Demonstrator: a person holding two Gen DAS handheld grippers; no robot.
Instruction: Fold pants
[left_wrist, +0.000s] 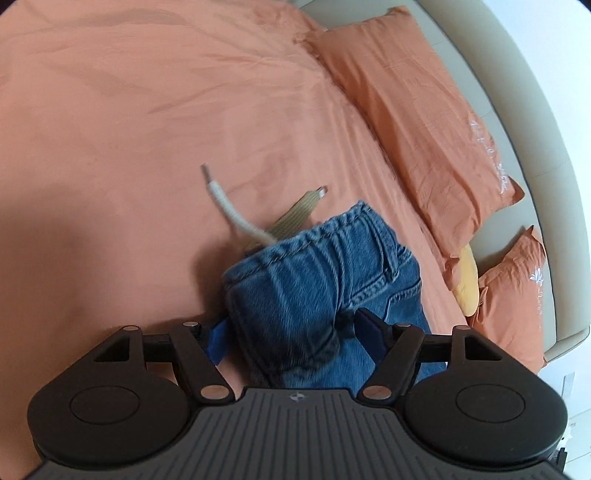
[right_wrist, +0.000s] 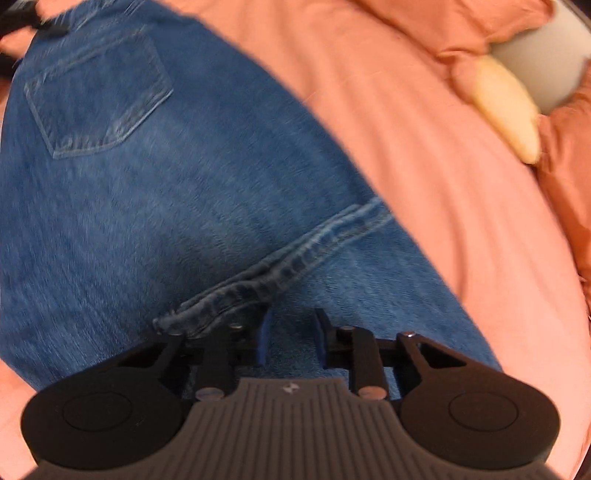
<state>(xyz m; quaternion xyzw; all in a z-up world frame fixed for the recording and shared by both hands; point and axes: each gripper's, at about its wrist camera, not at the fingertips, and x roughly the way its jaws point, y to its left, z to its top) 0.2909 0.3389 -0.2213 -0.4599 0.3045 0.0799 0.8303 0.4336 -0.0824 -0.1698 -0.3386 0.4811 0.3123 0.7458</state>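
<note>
Blue denim pants (left_wrist: 317, 280) lie on an orange bedsheet (left_wrist: 129, 129). In the left wrist view the bunched waistband end sits between my left gripper's (left_wrist: 291, 332) blue pads, which stand wide apart around the denim; a white drawstring (left_wrist: 229, 206) and a beige one (left_wrist: 299, 210) trail out. In the right wrist view the pants (right_wrist: 166, 206) spread flat with a back pocket (right_wrist: 99, 96) and a hem (right_wrist: 280, 258) across them. My right gripper (right_wrist: 291, 343) hovers over the denim with pads apart, and only flat denim shows in the narrow gap between them.
Orange pillows (left_wrist: 417, 122) lie along the beige padded headboard (left_wrist: 524, 122) at the right, with a yellow item (left_wrist: 467, 284) tucked between them; it also shows in the right wrist view (right_wrist: 506, 110). Orange sheet stretches left and far.
</note>
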